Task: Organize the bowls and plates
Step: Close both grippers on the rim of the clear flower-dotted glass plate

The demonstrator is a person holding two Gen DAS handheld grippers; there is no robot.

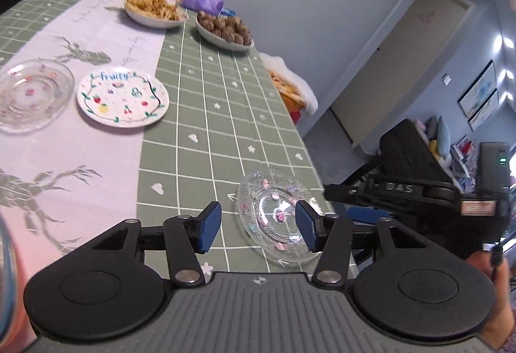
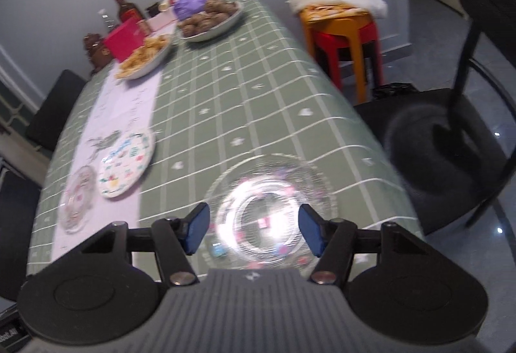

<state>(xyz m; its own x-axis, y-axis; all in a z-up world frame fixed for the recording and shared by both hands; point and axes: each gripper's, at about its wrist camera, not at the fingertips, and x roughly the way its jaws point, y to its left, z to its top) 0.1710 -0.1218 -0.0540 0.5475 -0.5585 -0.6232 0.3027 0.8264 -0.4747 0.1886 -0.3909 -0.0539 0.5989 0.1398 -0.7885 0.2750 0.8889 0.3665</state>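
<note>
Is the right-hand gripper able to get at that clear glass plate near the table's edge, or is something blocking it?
Probably yes. The right gripper has its jaws apart just above the glass plate, which lies alone on the green tablecloth. Nothing sits on it or between it and the blue pads.

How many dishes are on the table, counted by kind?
Clear glass plates: 2, one near the table edge, one at far left
White painted "Fruity" plate: 1
White dishes holding food: 2, fried snack and brown balls
Total: 5
</note>
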